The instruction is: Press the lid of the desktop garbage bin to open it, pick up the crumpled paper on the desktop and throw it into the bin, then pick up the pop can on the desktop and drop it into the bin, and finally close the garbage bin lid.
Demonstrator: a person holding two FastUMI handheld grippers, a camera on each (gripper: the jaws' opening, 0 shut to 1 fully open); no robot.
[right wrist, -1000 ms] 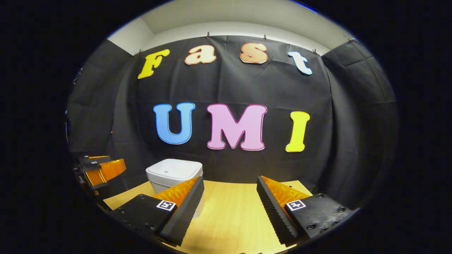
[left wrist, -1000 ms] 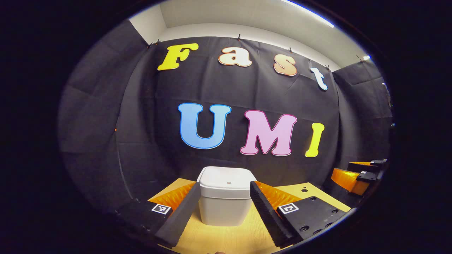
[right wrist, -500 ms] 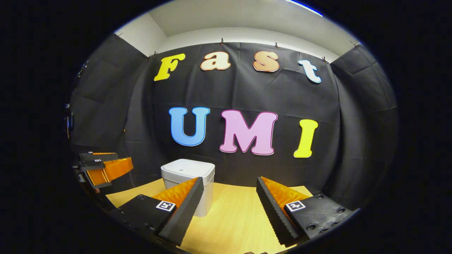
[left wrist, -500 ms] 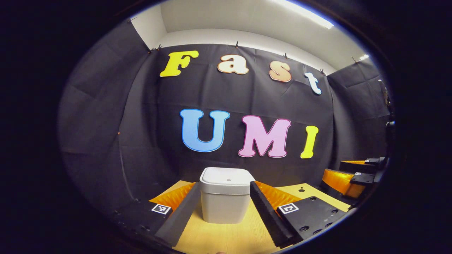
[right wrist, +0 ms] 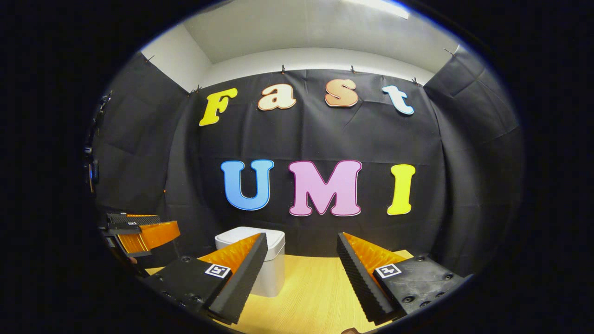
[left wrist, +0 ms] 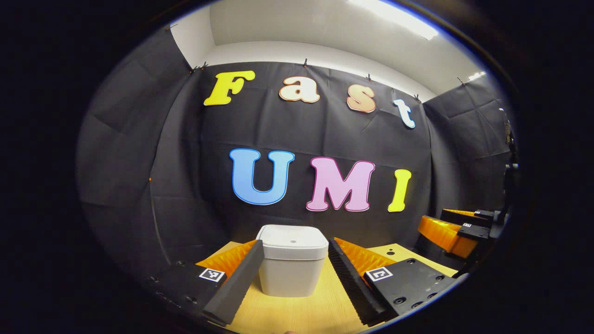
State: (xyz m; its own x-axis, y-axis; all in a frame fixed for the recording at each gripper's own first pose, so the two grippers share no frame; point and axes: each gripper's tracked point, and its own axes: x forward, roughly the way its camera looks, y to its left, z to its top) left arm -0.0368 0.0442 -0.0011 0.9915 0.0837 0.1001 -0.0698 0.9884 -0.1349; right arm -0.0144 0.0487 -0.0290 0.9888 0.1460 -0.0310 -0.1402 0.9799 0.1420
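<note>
A white square garbage bin with its lid shut stands on the wooden desktop near the back wall. My left gripper is open, its two fingers framing the bin from a short distance, touching nothing. In the right gripper view the same bin sits ahead to the left, partly hidden behind a finger. My right gripper is open over bare desktop with nothing between its fingers. Each view also catches the other gripper at its edge: the right gripper, the left gripper.
Black cloth walls close the booth behind and on both sides. Two small dark holes mark the desktop to the right of the bin.
Both views have tilted up and drawn back a little: the bin sits lower and smaller in each. Both grippers stayed open and held nothing.
</note>
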